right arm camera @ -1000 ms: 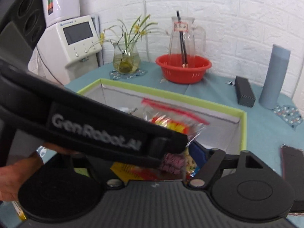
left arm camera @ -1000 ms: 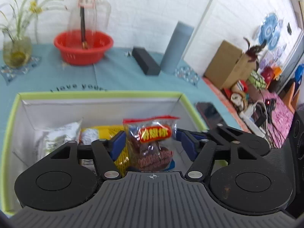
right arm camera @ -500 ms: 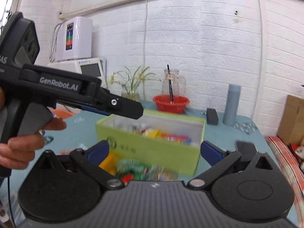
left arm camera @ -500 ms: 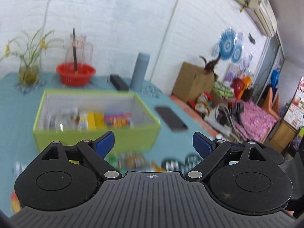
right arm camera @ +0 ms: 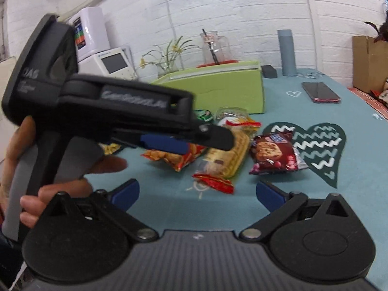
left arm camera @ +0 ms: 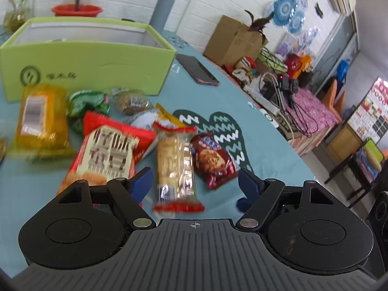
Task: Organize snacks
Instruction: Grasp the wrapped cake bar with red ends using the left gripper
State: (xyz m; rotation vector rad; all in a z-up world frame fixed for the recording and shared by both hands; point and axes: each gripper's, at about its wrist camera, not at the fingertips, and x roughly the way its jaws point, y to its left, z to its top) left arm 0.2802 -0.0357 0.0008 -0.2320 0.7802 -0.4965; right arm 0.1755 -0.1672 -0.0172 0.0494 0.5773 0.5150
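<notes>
Several snack packets lie on the teal tablecloth in front of the green box (left arm camera: pixel 92 63). My left gripper (left arm camera: pixel 195 181) is open and empty, low over a clear biscuit packet with red ends (left arm camera: pixel 175 167). Beside it lie a red bag (left arm camera: pixel 109 152), a maroon cookie packet (left arm camera: pixel 213 160), a yellow packet (left arm camera: pixel 41 118) and a green one (left arm camera: pixel 84 101). My right gripper (right arm camera: pixel 196 191) is open and empty, near the front of the table. From there I see the left gripper (right arm camera: pixel 184 138) over the biscuit packet (right arm camera: pixel 230 155), next to the cookie packet (right arm camera: pixel 271 155) and the green box (right arm camera: pixel 218 87).
A black phone (left arm camera: pixel 196 69) lies right of the box. A grey bottle (left arm camera: pixel 162 7), a red basket with a glass jug (left arm camera: pixel 76 9) and a flower vase (left arm camera: pixel 17 14) stand behind it. The table edge curves along the right, with clutter beyond.
A second ago my left gripper held a red snack packet inside the box. It let go, rose out and back, and has come down open over the loose snacks. The right gripper also pulled back.
</notes>
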